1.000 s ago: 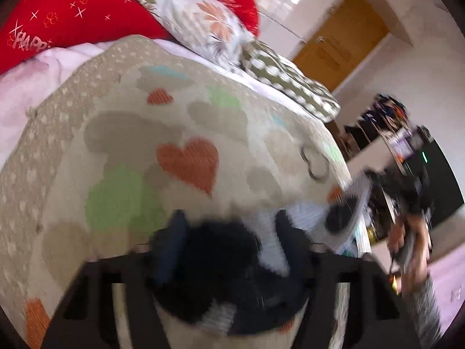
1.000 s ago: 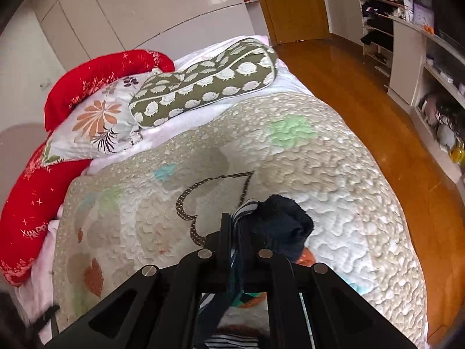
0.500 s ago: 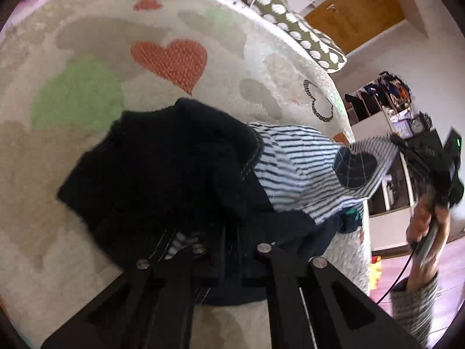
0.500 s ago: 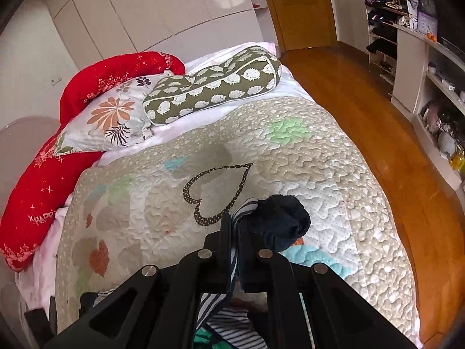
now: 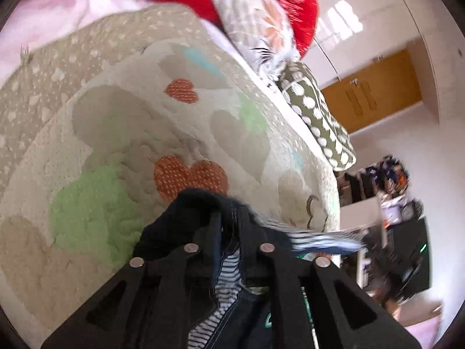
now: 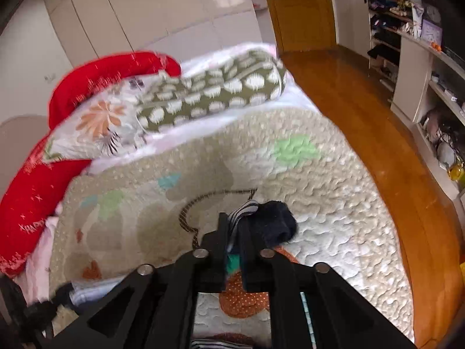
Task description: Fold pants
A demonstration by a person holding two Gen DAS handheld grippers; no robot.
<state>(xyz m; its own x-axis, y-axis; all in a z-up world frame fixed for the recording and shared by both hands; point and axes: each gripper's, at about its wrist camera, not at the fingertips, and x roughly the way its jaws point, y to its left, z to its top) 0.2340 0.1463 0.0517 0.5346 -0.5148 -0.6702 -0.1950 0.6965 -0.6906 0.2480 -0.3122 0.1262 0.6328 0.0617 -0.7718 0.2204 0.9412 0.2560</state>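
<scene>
Left gripper (image 5: 229, 226): clenched on the pants (image 5: 180, 221), jaws just eased slightly, lower centre.
Right gripper (image 6: 234, 232): clamped on striped-and-dark cloth, jaws just eased slightly.
Surface: heart-patterned quilt (image 6: 334, 203), mid-frame.
Pillows: red bolster (image 6: 96, 78), spotted cushion (image 6: 209, 93), upper left.
Room: wooden door (image 6: 302, 8), shelves (image 6: 412, 58), upper right.
</scene>
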